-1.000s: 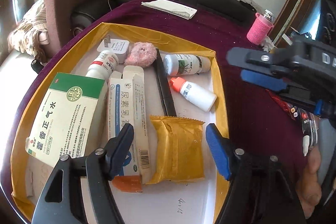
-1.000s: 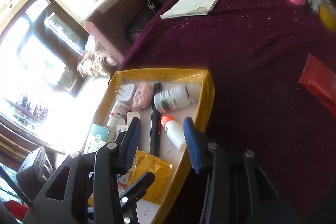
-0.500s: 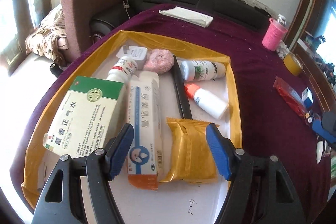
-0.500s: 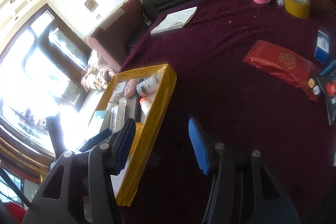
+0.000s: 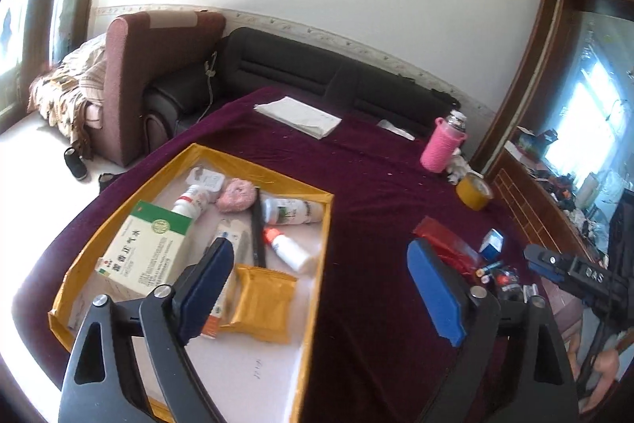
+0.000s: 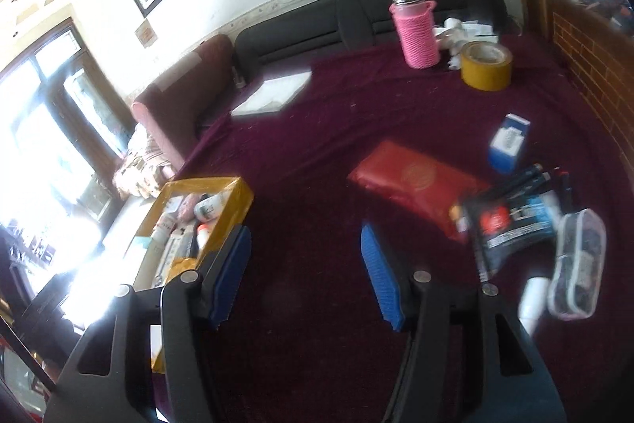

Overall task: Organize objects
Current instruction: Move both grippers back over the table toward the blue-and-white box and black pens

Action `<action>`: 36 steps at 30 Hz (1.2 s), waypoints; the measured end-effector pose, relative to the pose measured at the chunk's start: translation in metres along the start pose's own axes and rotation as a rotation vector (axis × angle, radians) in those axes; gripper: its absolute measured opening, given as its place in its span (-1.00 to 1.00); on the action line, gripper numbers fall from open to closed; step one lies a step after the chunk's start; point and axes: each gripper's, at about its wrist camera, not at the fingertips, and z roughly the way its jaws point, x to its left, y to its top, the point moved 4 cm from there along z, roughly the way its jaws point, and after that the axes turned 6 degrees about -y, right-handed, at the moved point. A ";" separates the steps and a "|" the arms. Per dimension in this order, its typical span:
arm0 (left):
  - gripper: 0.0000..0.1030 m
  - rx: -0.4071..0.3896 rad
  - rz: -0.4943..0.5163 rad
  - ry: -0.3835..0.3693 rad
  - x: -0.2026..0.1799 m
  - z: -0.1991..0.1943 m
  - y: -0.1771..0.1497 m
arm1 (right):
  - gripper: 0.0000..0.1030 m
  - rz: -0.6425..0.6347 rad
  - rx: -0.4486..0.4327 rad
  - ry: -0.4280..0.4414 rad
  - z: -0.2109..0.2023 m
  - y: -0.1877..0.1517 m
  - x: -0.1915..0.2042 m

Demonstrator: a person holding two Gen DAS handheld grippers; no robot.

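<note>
A yellow-rimmed tray (image 5: 323, 244) on the purple table holds a green-and-white box (image 5: 146, 248), a gold packet (image 5: 261, 300), white bottles (image 5: 287, 252), a pink puff (image 5: 237, 195) and a black pen. The tray also shows in the right wrist view (image 6: 230, 201). My left gripper (image 5: 321, 288) is open and empty above the tray's right rim. My right gripper (image 6: 307, 276) is open and empty above bare cloth. To its right lie a red packet (image 6: 416, 185), a small blue box (image 6: 509, 141), a dark packet (image 6: 511, 221) and a clear pouch (image 6: 578, 272).
A pink-sleeved flask (image 6: 416, 26) and a roll of yellow tape (image 6: 486, 64) stand at the table's far side. A white paper pad (image 5: 297, 115) lies at the back. A dark sofa and a maroon armchair stand beyond the table. A wooden cabinet runs along the right.
Both grippers have pulled back and risen from the tray. The right one has swung right, toward the loose items on the cloth. Both stay open and empty.
</note>
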 end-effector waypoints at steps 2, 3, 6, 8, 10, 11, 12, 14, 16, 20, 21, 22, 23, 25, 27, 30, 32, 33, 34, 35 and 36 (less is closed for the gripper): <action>0.76 0.038 0.035 -0.035 -0.019 0.009 -0.011 | 0.17 0.024 0.000 -0.092 -0.011 0.009 -0.035; 0.76 0.075 0.052 -0.065 -0.030 0.019 -0.020 | 0.17 0.036 -0.002 -0.137 -0.016 0.012 -0.053; 0.75 0.195 0.092 -0.126 -0.054 0.048 -0.050 | 0.17 0.074 0.023 -0.257 -0.023 0.015 -0.104; 0.75 0.274 0.109 -0.152 -0.067 0.064 -0.069 | 0.17 0.109 0.065 -0.267 -0.016 0.016 -0.125; 0.75 0.316 0.119 -0.165 -0.074 0.073 -0.080 | 0.17 0.152 0.112 -0.240 -0.001 0.018 -0.135; 0.75 0.323 0.126 -0.166 -0.076 0.073 -0.083 | 0.17 0.172 0.133 -0.223 0.008 0.019 -0.137; 0.75 0.327 0.134 -0.167 -0.077 0.073 -0.084 | 0.17 0.189 0.149 -0.210 0.017 0.022 -0.139; 0.75 0.325 0.141 -0.164 -0.077 0.071 -0.083 | 0.17 0.191 0.183 -0.206 0.040 0.031 -0.139; 0.75 0.318 0.132 -0.161 -0.074 0.071 -0.081 | 0.17 0.173 0.200 -0.230 0.065 0.041 -0.134; 0.75 0.328 0.097 -0.151 -0.062 0.071 -0.082 | 0.16 0.138 0.288 -0.193 0.128 0.058 -0.112; 0.75 0.332 0.090 -0.150 -0.060 0.071 -0.083 | 0.16 0.144 0.300 -0.188 0.141 0.061 -0.108; 0.75 0.335 0.087 -0.148 -0.058 0.071 -0.084 | 0.16 0.155 0.317 -0.196 0.157 0.063 -0.106; 0.75 0.336 0.087 -0.145 -0.057 0.071 -0.084 | 0.16 0.166 0.331 -0.214 0.168 0.062 -0.104; 0.75 0.338 0.091 -0.141 -0.054 0.070 -0.085 | 0.21 0.178 0.373 -0.221 0.186 0.057 -0.096; 0.75 0.339 0.091 -0.144 -0.052 0.072 -0.086 | 0.36 0.162 0.398 -0.179 0.186 0.048 -0.081; 0.75 0.360 0.072 -0.162 -0.050 0.079 -0.090 | 0.33 0.149 0.539 0.126 0.170 0.020 -0.041; 0.75 0.371 0.070 -0.184 -0.052 0.082 -0.093 | 0.33 0.090 0.500 0.115 0.144 0.021 -0.034; 0.75 0.375 0.076 -0.189 -0.054 0.083 -0.095 | 0.33 0.076 0.452 0.081 0.129 0.028 -0.039; 0.75 0.380 0.083 -0.196 -0.056 0.084 -0.097 | 0.33 0.092 0.393 0.044 0.112 0.039 -0.051; 0.75 0.385 0.089 -0.205 -0.058 0.085 -0.098 | 0.33 0.117 0.343 -0.005 0.100 0.050 -0.065; 0.75 0.381 0.101 -0.203 -0.061 0.085 -0.099 | 0.33 0.135 0.294 -0.074 0.089 0.059 -0.081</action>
